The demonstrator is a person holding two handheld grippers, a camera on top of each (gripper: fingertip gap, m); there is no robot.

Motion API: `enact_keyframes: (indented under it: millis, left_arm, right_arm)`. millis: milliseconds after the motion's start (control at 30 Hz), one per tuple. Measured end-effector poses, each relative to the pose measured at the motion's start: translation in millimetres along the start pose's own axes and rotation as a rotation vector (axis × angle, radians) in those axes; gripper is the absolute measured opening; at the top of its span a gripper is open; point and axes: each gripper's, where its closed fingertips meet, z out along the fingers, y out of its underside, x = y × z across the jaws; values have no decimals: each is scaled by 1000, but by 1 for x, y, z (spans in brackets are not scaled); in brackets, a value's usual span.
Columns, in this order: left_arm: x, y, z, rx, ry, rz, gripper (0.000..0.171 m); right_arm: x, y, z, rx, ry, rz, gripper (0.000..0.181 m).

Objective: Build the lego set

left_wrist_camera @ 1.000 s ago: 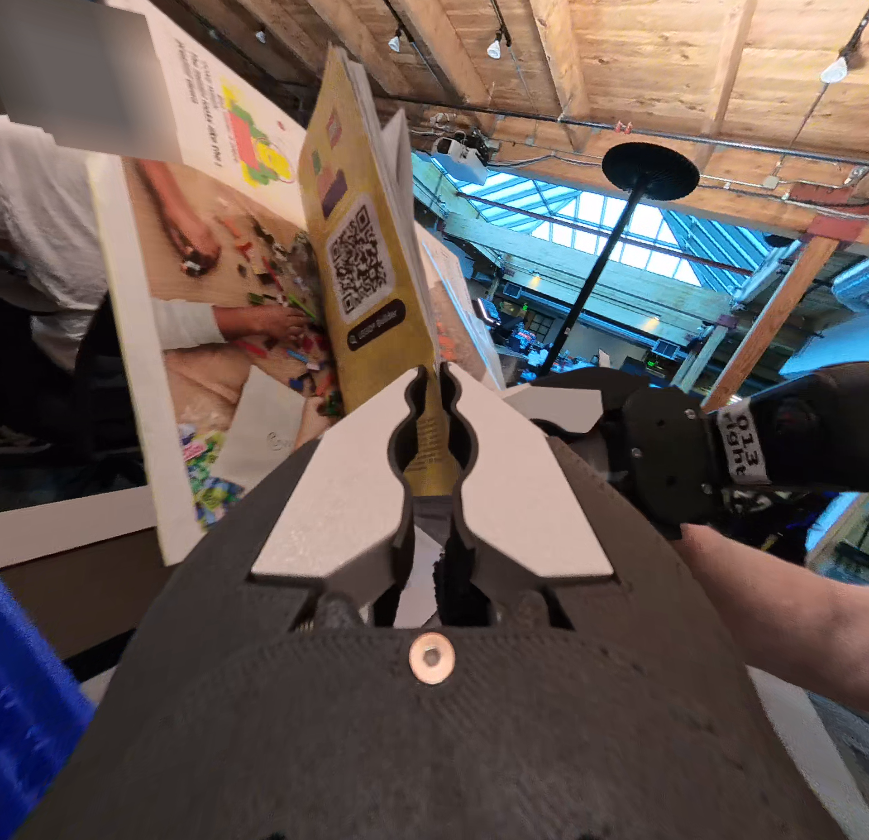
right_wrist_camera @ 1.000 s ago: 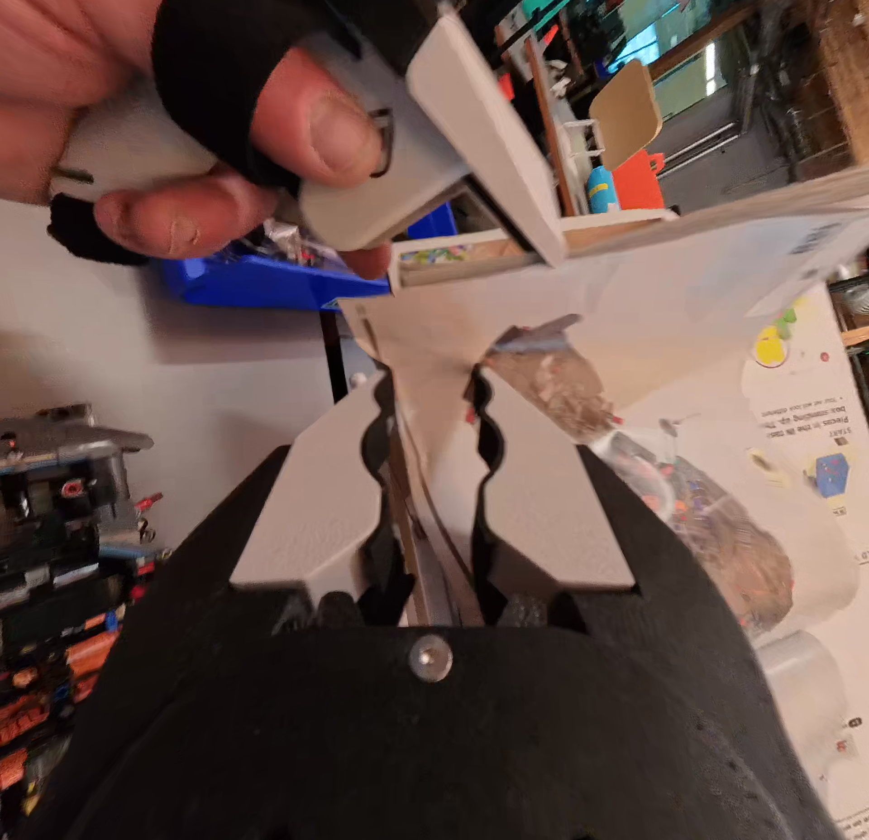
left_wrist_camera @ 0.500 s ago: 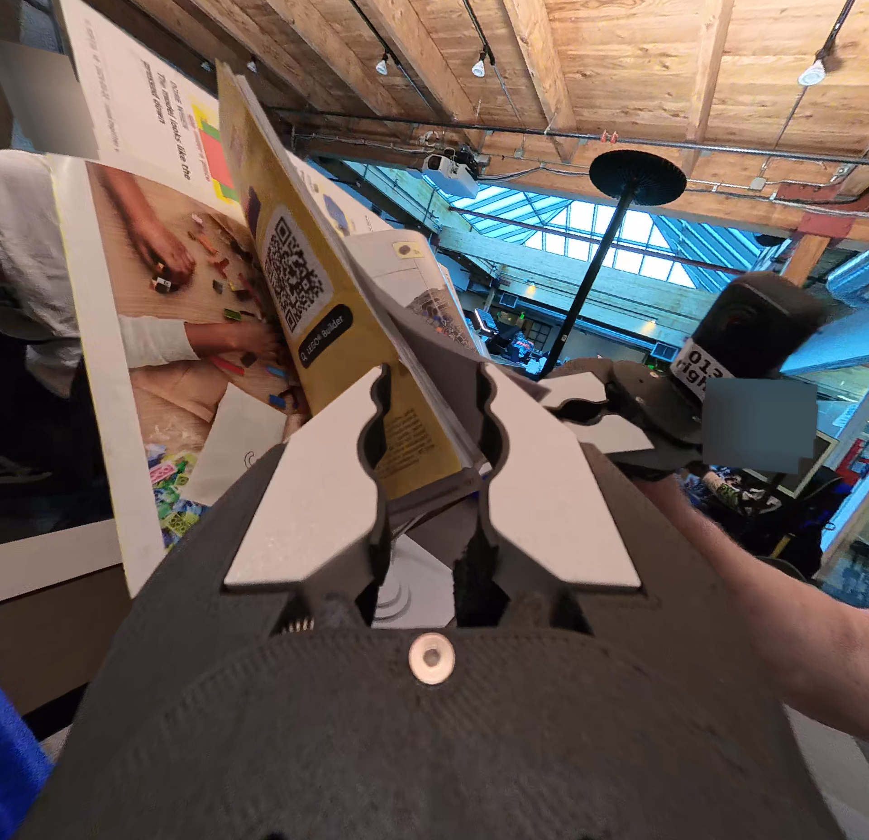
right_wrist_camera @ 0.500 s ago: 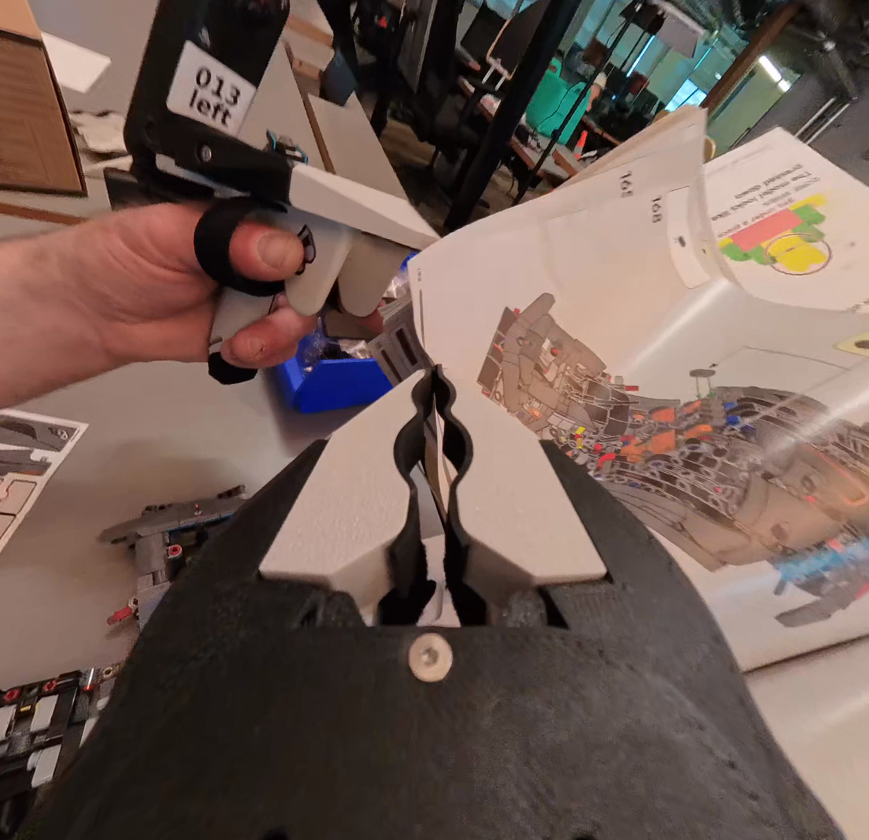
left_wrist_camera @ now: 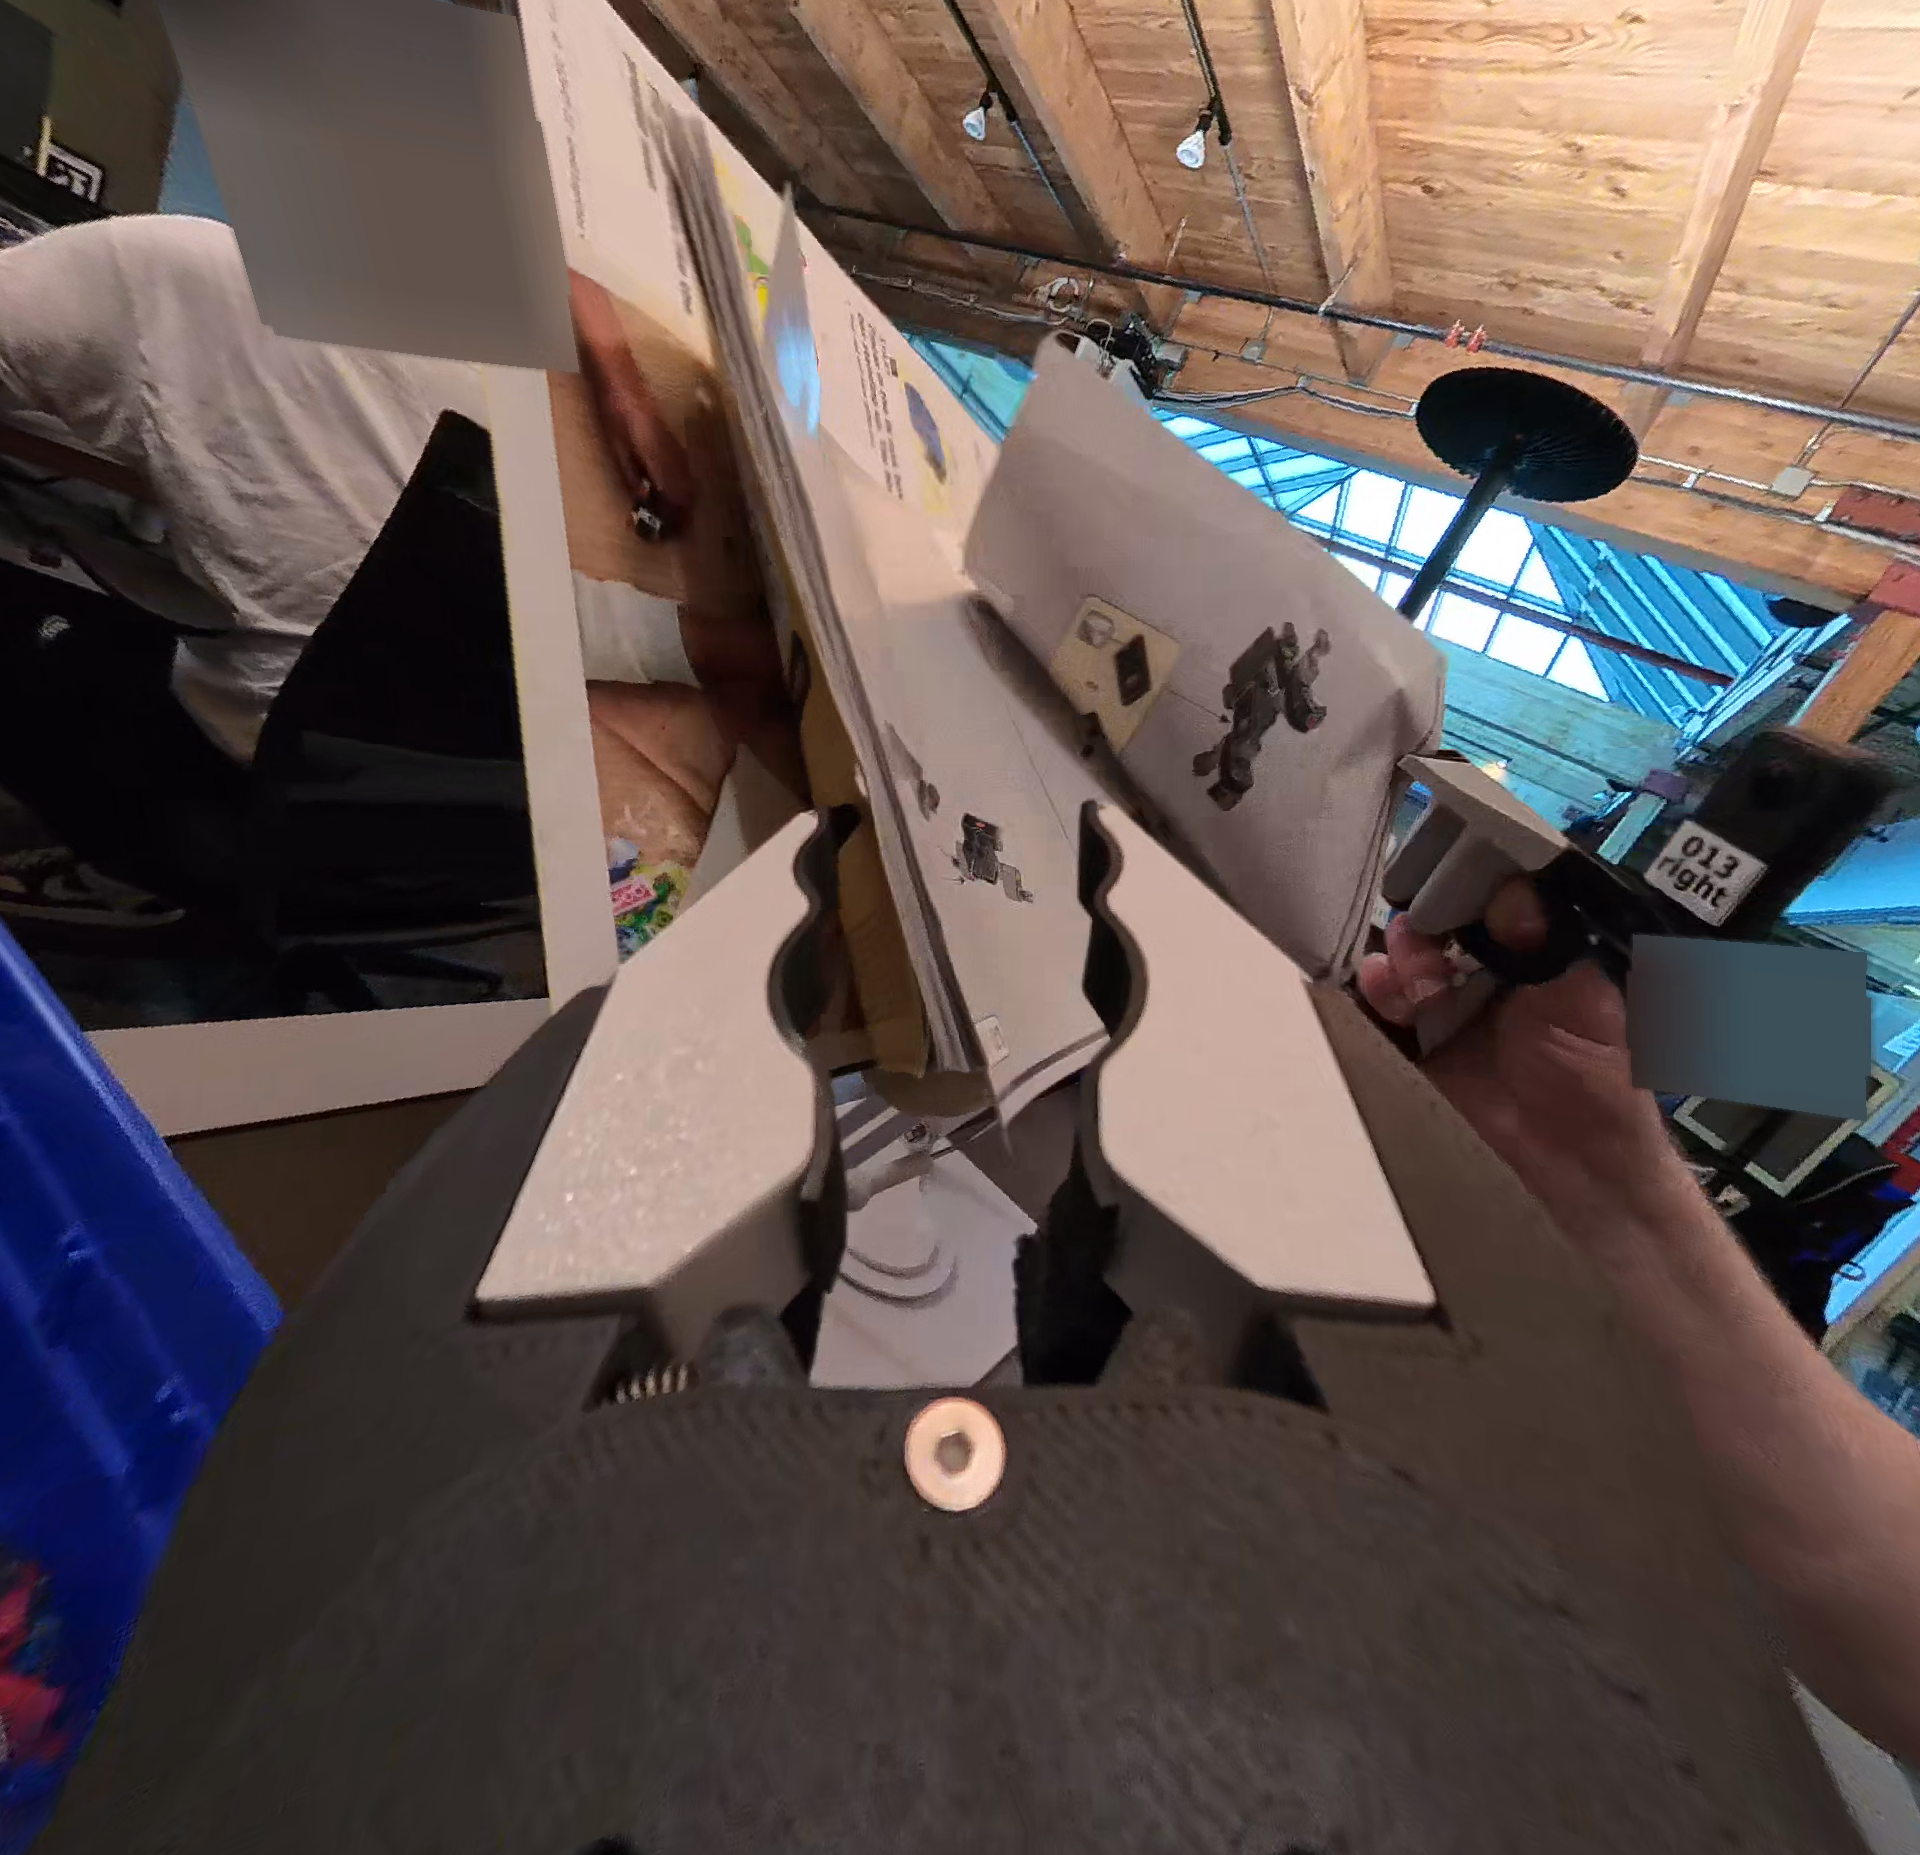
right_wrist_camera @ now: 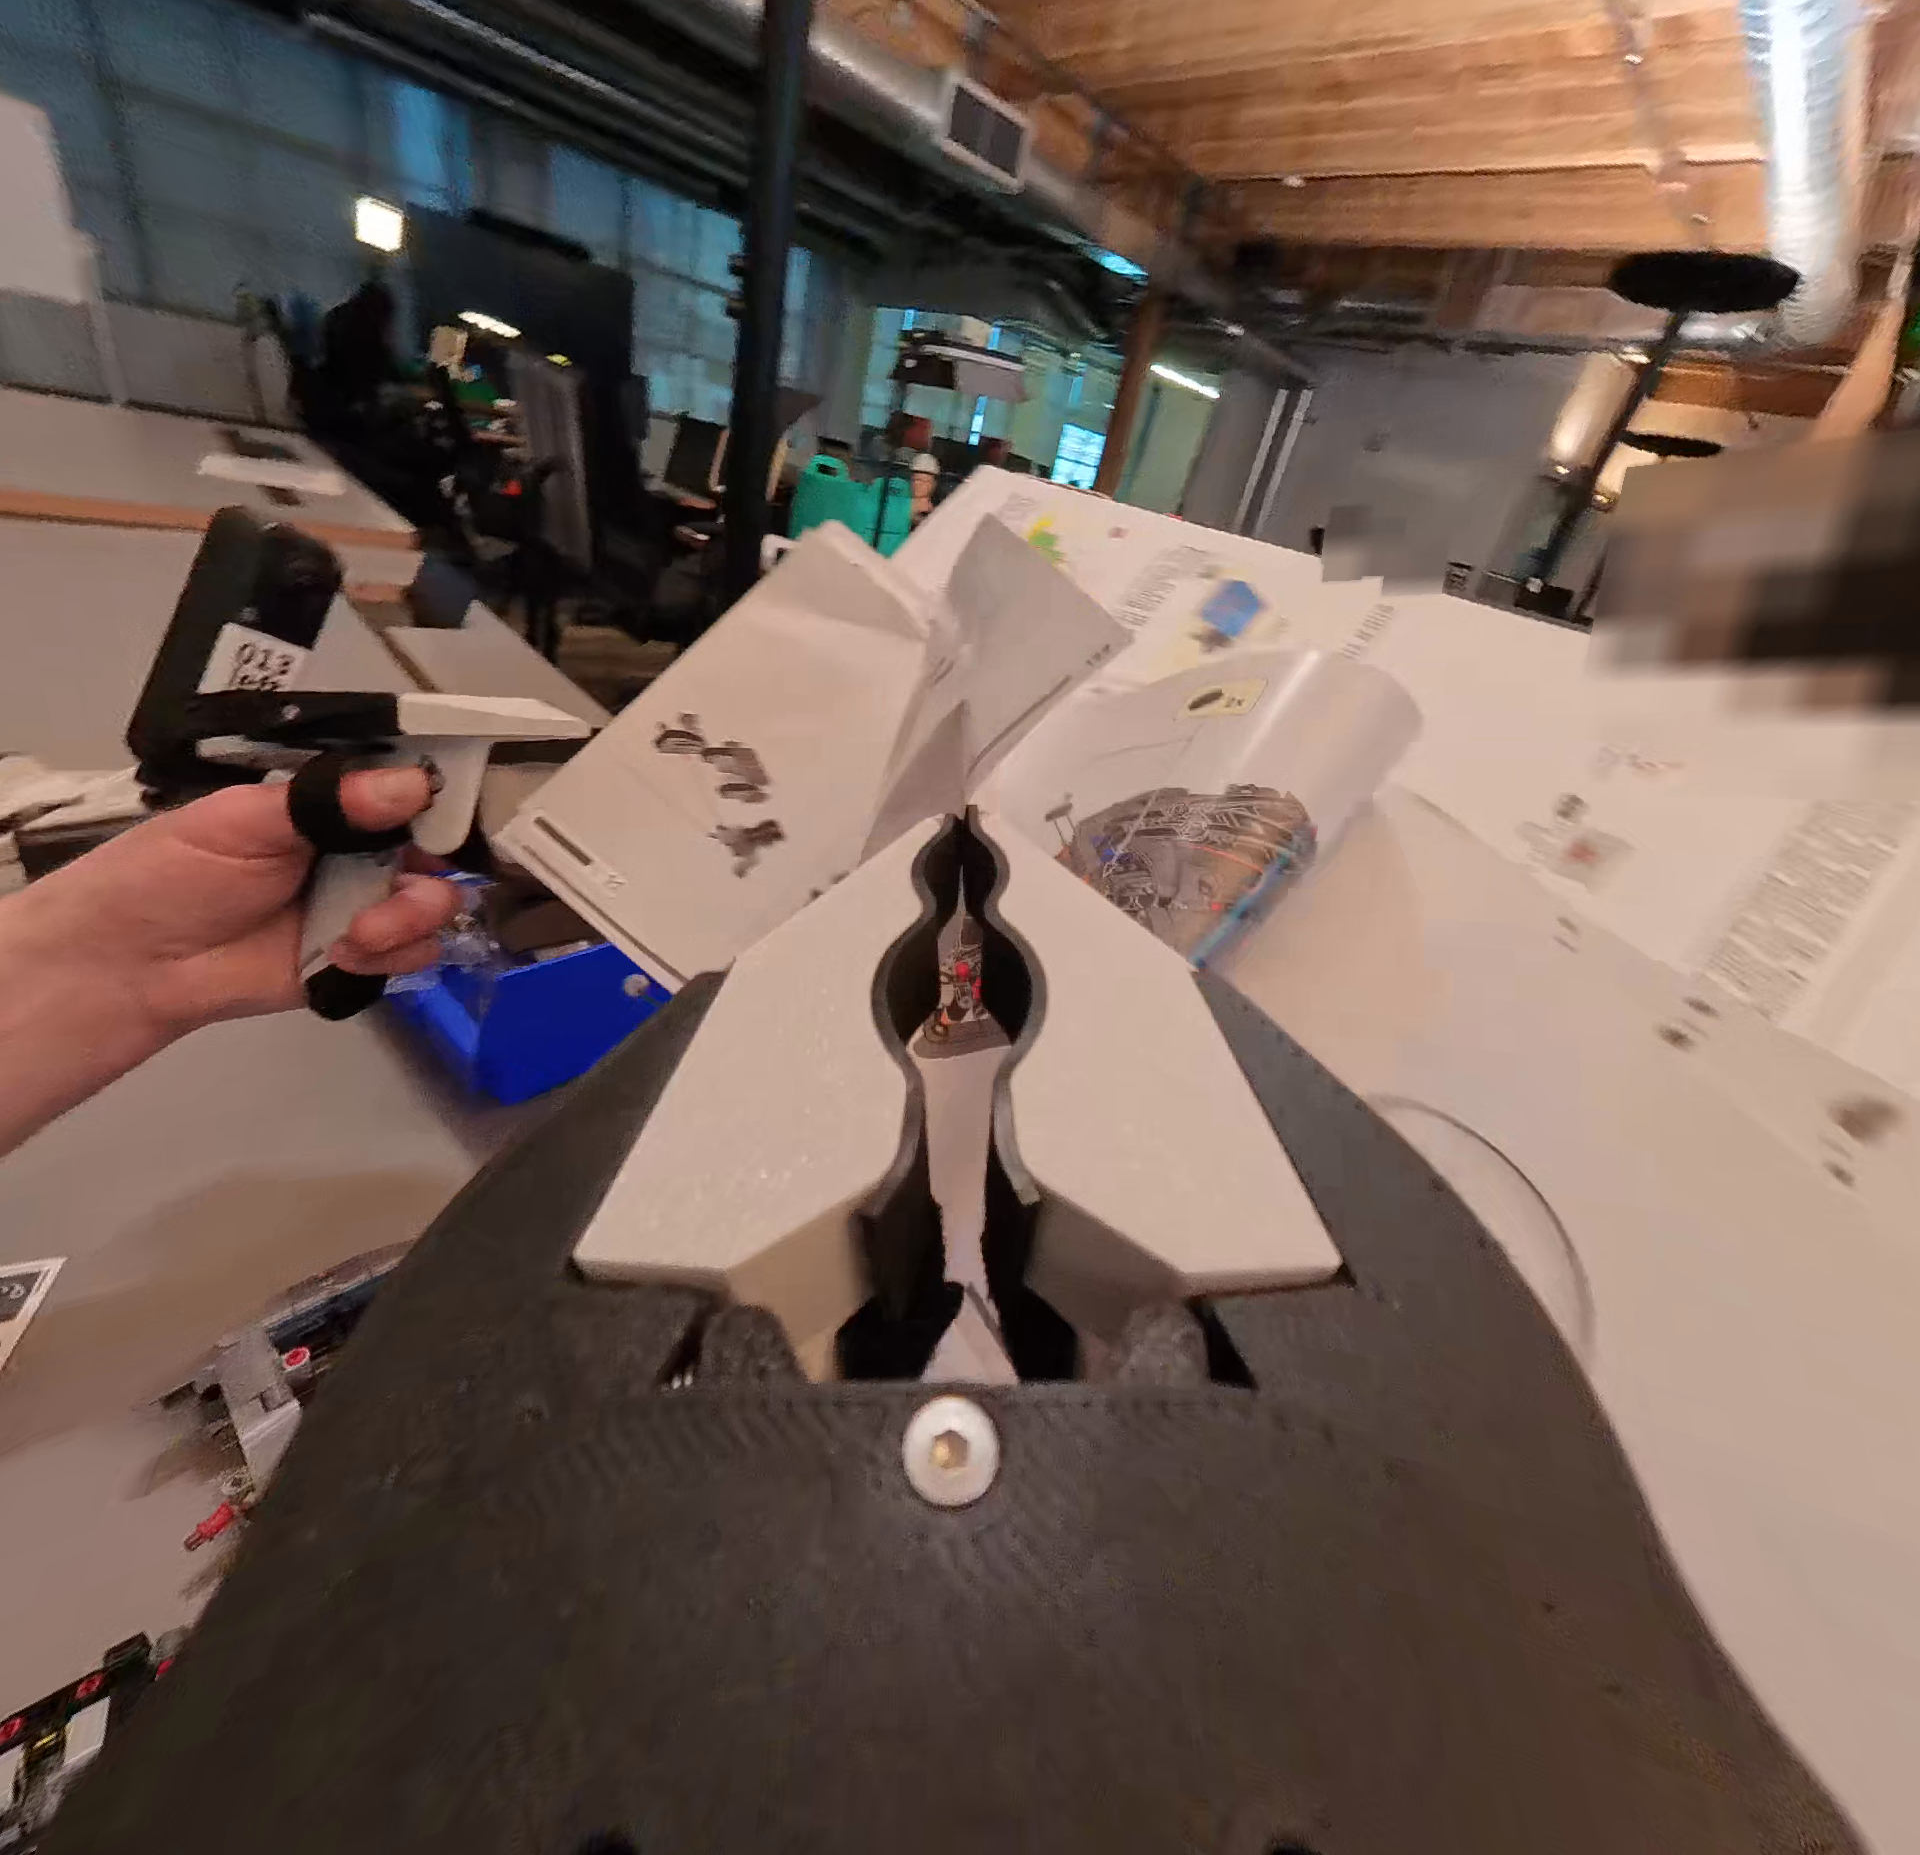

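The left gripper (left_wrist_camera: pixel 951 932) is released: its jaws stand apart, and the booklet (left_wrist_camera: pixel 966 725) passes between them edge-on, a thick stack of pages leaning toward the left finger without being pinched. Beyond that gripper's tips the pages fan open, one loose sheet (left_wrist_camera: pixel 1216 683) curling off to the right, printed with small dark build diagrams. Left of the gripper stands a large open spread (left_wrist_camera: pixel 540 766) with a photo on it, and a blue bin (left_wrist_camera: pixel 94 1286) sits at its lower left. To its right a hand (left_wrist_camera: pixel 1507 1036) holds the right gripper at the curled sheet's edge. The right gripper (right_wrist_camera: pixel 961 839) is clenched on a page (right_wrist_camera: pixel 961 984) of the booklet: its fingertips meet, and paper shows in the gap behind them. Ahead of it the pages (right_wrist_camera: pixel 790 756) splay upward over the table (right_wrist_camera: pixel 208 1130). Well to its left a hand (right_wrist_camera: pixel 187 912) holds the left gripper, with the blue bin (right_wrist_camera: pixel 540 1016) just below. At its lower left lie partly built grey lego pieces (right_wrist_camera: pixel 249 1390).
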Motion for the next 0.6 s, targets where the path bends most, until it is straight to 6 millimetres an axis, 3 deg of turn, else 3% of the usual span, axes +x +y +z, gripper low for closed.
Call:
enact_keyframes:
  millis: [267,333,400,467,533,600]
  left_arm:
    - [-7,6,-2,-25,-28,16,24]
    - [-8,6,-2,-25,-32,17,22]
    - [-8,5,-3,-21,-23,9,21]
    - [-8,6,-2,-18,-20,0,21]
    - [-7,7,-1,-20,-12,-7,21]
    - [-4,8,0,-20,1,-14,20]
  right_arm:
    - [81,20,-77,-50,377,22,0]
    - [88,11,-94,-51,460,-30,25]
    - [72,-12,-100,-20,460,-146,33]
    - [30,-34,-86,-13,385,-344,39]
    - [-17,-37,-56,-59,252,-471,53]
    - [-64,-18,-17,-126,65,-510,59]
